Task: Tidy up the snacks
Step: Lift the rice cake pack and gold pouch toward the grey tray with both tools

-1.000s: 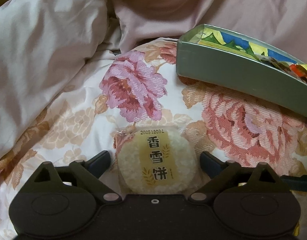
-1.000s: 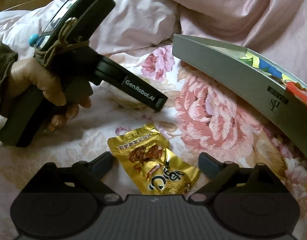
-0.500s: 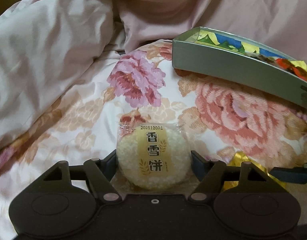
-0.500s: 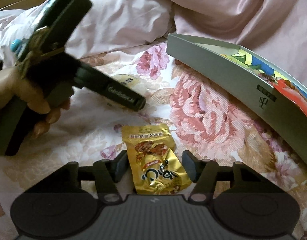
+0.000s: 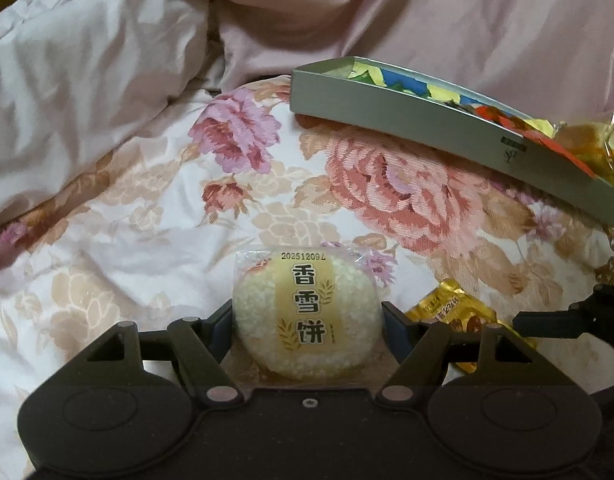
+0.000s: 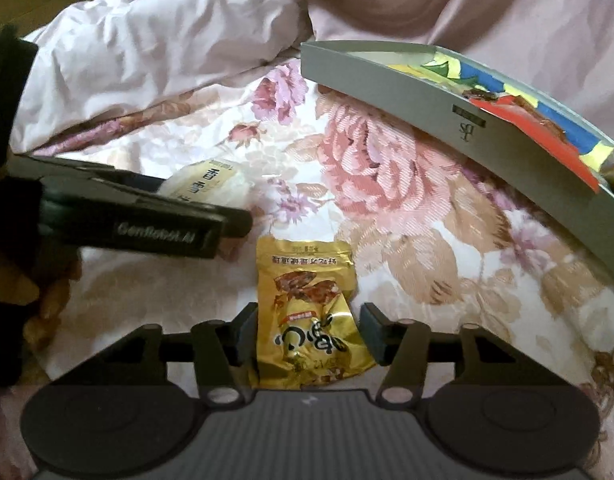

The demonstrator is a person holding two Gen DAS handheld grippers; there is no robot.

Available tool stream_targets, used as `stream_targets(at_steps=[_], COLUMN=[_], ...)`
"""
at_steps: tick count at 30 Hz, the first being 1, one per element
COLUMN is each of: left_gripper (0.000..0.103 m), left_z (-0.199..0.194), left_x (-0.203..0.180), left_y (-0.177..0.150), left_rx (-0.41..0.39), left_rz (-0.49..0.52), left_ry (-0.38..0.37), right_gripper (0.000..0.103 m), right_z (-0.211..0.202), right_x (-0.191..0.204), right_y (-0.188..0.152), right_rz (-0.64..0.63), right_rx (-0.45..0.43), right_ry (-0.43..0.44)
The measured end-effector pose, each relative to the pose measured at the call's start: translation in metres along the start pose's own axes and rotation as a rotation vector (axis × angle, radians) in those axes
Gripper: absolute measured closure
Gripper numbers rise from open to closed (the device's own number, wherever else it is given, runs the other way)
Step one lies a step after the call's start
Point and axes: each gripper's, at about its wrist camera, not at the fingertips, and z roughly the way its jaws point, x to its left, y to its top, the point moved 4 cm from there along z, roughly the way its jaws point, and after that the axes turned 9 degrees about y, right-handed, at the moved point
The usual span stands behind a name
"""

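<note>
Pink duvet point(image 5: 87, 100) lies rumpled along the far left and across the back, and in front of it spreads a flowered bedspread point(image 5: 147, 260). On the bedspread, left of the other snack, sits a round rice cracker point(image 5: 303, 304) in a clear wrapper with a tan printed band. The left gripper point(image 5: 307, 320) has just closed in on it; its jaws stand about half open with both pads pressed against the cracker's sides. From the right wrist camera the same gripper reaches in from the left edge, held by a blurred hand point(image 6: 47, 300). Just right of the cracker lies a gold packet point(image 6: 307, 300), flat on the bedspread. The right gripper point(image 6: 309, 332) straddles its lower half, jaws about half open after easing apart a little; the pads sit at the packet's edges, but I cannot tell whether they press on it. Farther right and behind, well apart from both snacks, a grey box point(image 6: 387, 76) rests on the bedspread against the duvet, holding bright yellow, blue and red wrappers point(image 5: 387, 76).
</note>
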Motion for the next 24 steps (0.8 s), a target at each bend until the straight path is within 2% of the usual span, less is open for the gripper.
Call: stream_targets(at_steps=[3, 7, 12, 18, 24], left_gripper=[0.028, 0.028, 0.029, 0.029, 0.029], left_z=[0.0, -0.002, -0.006, -0.015, -0.025], left_x=[0.0, -0.005, -0.01, -0.013, -0.011], left_y=[0.0, -0.002, -0.003, -0.001, 0.01], left_rx=[0.004, -0.003, -0.021, -0.075, -0.124], left_rz=[0.015, 0.052, 0.079, 0.066, 0.004], left_ry=[0.0, 0.009, 0.018, 0.039, 0.048], right_gripper=[0.031, 0.03, 0.048, 0.054, 0.055], right_z=[0.002, 0.007, 0.005, 0.003, -0.001], right_x=[0.003, -0.005, 0.004, 0.017, 0.027], right_y=[-0.004, -0.007, -0.007, -0.007, -0.004], right_rz=[-0.03, 0.048, 0.013, -0.064, -0.194], right_rx=[0.002, -0.015, -0.019, -0.041, -0.089], right_ry=[-0.041, -0.016, -0.029, -0.067, -0.183])
